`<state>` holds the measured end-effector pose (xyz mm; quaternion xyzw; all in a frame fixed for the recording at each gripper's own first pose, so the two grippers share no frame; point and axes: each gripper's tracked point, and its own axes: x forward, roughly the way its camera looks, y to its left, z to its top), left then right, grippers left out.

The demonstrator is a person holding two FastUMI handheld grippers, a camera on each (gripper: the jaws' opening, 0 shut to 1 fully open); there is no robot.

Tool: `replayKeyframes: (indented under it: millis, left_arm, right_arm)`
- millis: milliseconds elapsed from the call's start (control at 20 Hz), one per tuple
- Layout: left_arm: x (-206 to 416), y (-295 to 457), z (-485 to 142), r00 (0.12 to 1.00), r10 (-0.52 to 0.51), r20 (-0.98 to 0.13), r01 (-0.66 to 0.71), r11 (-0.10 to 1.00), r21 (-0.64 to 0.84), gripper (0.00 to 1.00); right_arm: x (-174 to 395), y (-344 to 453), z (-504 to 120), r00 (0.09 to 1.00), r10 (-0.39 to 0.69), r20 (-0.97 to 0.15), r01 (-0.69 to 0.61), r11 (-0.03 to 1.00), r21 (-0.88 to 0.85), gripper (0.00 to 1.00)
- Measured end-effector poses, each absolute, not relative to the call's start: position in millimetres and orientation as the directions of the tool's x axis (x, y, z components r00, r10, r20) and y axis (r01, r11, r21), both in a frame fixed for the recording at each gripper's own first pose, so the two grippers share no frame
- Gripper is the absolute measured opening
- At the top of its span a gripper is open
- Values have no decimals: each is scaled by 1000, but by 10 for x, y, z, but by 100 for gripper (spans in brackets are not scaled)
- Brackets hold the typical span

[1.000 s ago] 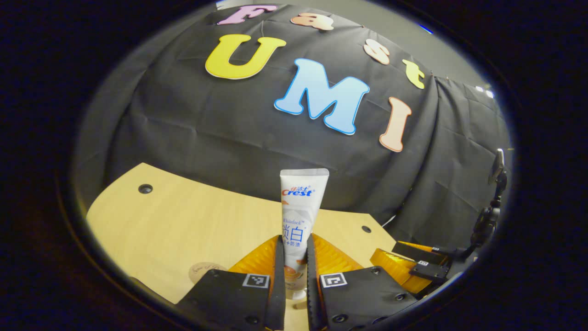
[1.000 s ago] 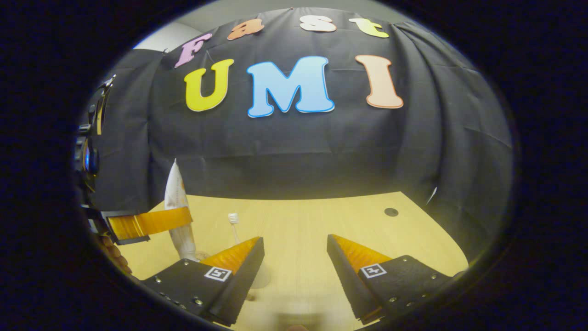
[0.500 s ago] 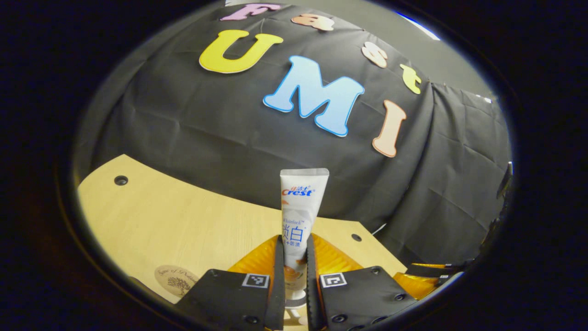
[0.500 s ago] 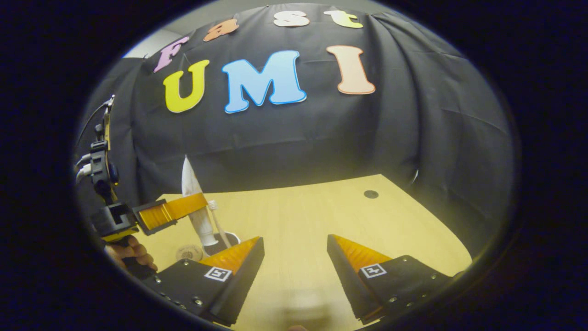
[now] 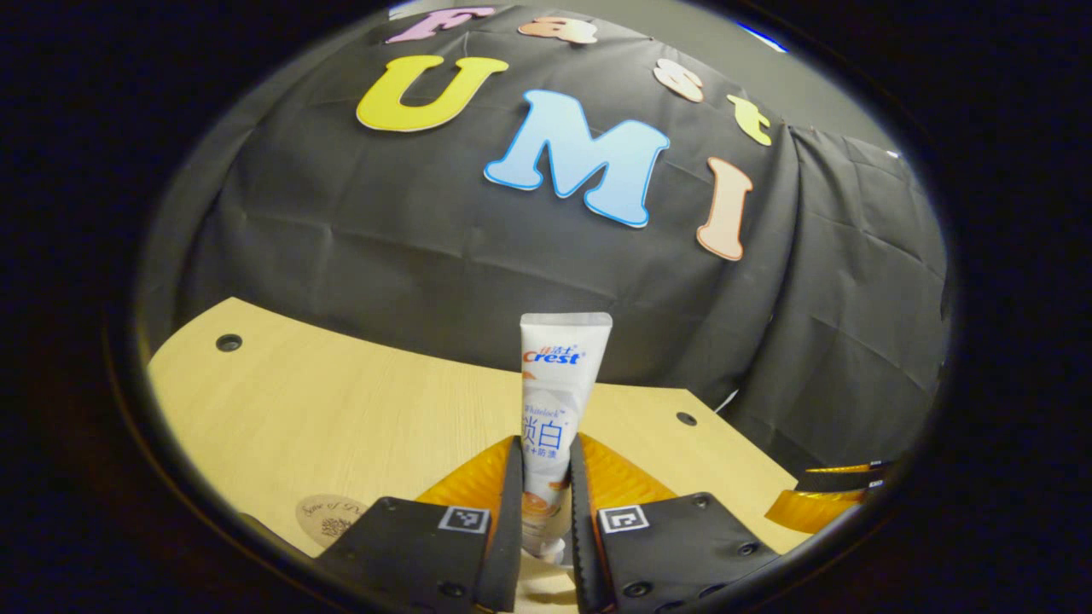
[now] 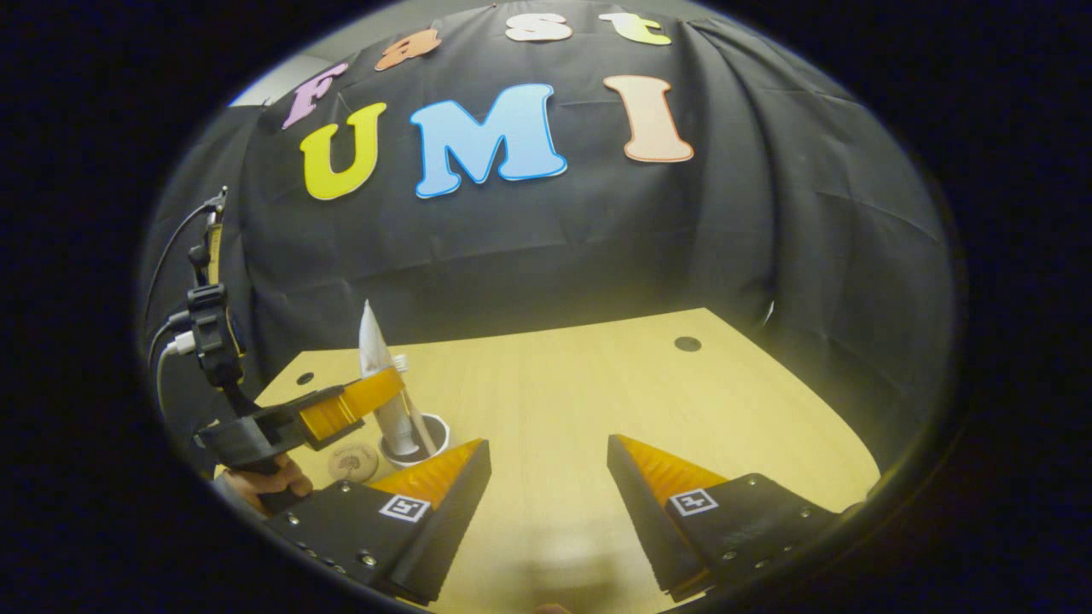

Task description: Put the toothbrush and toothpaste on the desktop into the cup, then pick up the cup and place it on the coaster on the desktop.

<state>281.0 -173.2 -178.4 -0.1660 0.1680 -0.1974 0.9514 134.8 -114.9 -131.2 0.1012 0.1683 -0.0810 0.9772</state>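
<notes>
A black cloth wall (image 5: pixel 409 256) hangs behind the table, creased in a grid of fold lines, and turns a corner on the right of the left gripper view, where a second panel (image 5: pixel 853 341) falls in loose vertical folds. Above the cloth a strip of pale grey wall (image 6: pixel 281 72) shows. The table (image 6: pixel 597 401) is light wood with a fine straight grain; its far edge meets the cloth. Small dark round holes (image 5: pixel 229 343) sit near its far corners, one (image 6: pixel 687 344) toward the far right corner in the right gripper view. Light falls warm on the wood and leaves the cloth dim.
</notes>
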Motion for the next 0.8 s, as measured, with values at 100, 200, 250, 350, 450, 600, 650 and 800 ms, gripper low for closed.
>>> replayKeyframes:
  millis: [100,200,250,350,450,600,650,800]
  left_arm:
    - [2798,-1772,-1733,860,-452,-239,343,857,-385,38]
    - [2740,-1810,-1689,853,-463,-243,359,856,-371,63]
    - [2731,-1819,-1662,850,-467,-243,365,856,-367,82]
    - [2694,-1773,-1568,851,-472,-229,371,850,-373,96]
    - [2642,-1745,-1508,856,-467,-222,370,853,-368,96]
    - [2564,-1641,-1378,863,-460,-209,368,856,-363,96]
    - [2537,-1597,-1330,867,-455,-204,365,858,-362,96]
    - [2462,-1436,-1181,881,-434,-190,350,867,-356,96]
  right_arm:
    - [1336,-1097,-1338,929,-112,-354,183,968,171,86]
    - [1321,-1059,-1332,928,-104,-358,174,970,168,86]
    - [1315,-1043,-1337,928,-101,-358,170,971,168,86]
    - [1313,-1002,-1322,930,-93,-357,163,972,171,86]
    - [1306,-949,-1287,931,-85,-355,153,974,168,86]
    - [1291,-906,-1257,930,-79,-358,142,978,153,86]
    - [1277,-875,-1245,929,-73,-363,136,979,152,86]
    - [1285,-755,-1206,926,-48,-374,113,982,153,86]
